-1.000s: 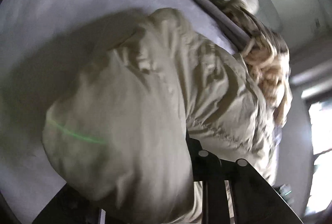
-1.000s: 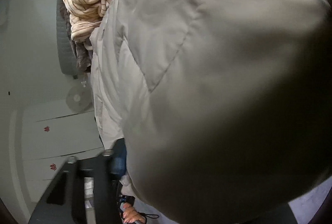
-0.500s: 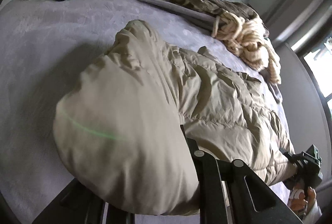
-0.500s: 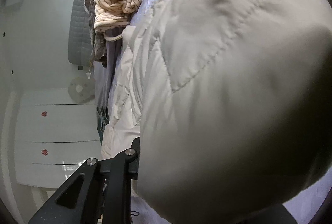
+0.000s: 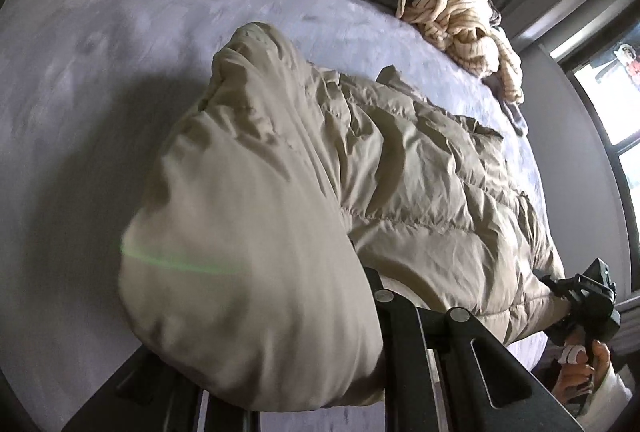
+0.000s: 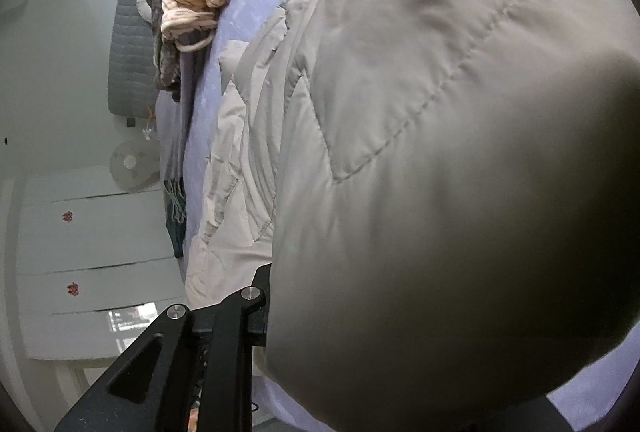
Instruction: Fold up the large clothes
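Beige puffer jacket [image 5: 400, 167] is spread on the purple bed [image 5: 120, 43], one edge clamped in each of left gripper [image 5: 360, 312] and right gripper [image 6: 276, 296]; fold step judged underway, held edge to be carried across next.

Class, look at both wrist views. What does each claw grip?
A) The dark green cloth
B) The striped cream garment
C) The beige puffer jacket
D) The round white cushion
C: the jacket bulges from the left claw, and the right claw pinches its far edge; the other items lie untouched on the bed.
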### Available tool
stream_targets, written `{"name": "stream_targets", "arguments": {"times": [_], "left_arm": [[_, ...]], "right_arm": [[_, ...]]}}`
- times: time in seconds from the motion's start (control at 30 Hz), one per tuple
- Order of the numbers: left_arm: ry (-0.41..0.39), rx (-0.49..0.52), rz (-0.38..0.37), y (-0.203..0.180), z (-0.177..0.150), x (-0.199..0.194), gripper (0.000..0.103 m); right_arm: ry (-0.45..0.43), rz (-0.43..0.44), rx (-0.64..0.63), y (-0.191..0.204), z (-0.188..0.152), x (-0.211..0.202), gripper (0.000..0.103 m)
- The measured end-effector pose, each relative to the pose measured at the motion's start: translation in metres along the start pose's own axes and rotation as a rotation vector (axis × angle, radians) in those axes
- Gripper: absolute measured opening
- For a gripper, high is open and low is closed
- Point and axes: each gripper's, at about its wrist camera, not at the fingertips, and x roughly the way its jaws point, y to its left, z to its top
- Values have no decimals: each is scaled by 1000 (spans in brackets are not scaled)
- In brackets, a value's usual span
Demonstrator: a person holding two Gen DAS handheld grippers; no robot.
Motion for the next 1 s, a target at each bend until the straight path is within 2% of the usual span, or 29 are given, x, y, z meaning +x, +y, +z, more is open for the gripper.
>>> {"name": "stream_targets", "arguments": {"times": [0.13, 0.33, 0.37, 0.5, 0.67, 0.77, 0.83, 0.87, 0.9, 1.0], "left_arm": [[25, -45, 24, 5, -38, -11, 20], [66, -88, 73, 14, -79, -5, 20], [68, -91, 87, 15, -82, -5, 21], [69, -102, 142, 18, -90, -16, 34], [70, -119, 188, 32, -96, -48, 36], [44, -132, 244, 39, -98, -68, 36], [2, -139, 319, 41, -97, -81, 36], [-24, -143, 342, 43, -95, -87, 36], [-45, -152, 345, 45, -93, -93, 36], [-54, -147, 327, 47, -84, -95, 36]], "right_arm": [[41, -7, 3, -17, -17, -15, 22], [80, -31, -6, -35, -33, -26, 24], [90, -37, 1, -39, -33, -24, 26], [115, -80, 18, -43, -32, -27, 41], [128, -177, -52, -34, -33, -50, 44], [102, -253, -105, -28, -36, -69, 44], [53, -312, -119, -30, -39, -86, 41], [27, -335, -119, -31, -39, -95, 37], [-10, -363, -110, -35, -39, -106, 30], [-126, -403, -126, -34, -38, -132, 25]]}}
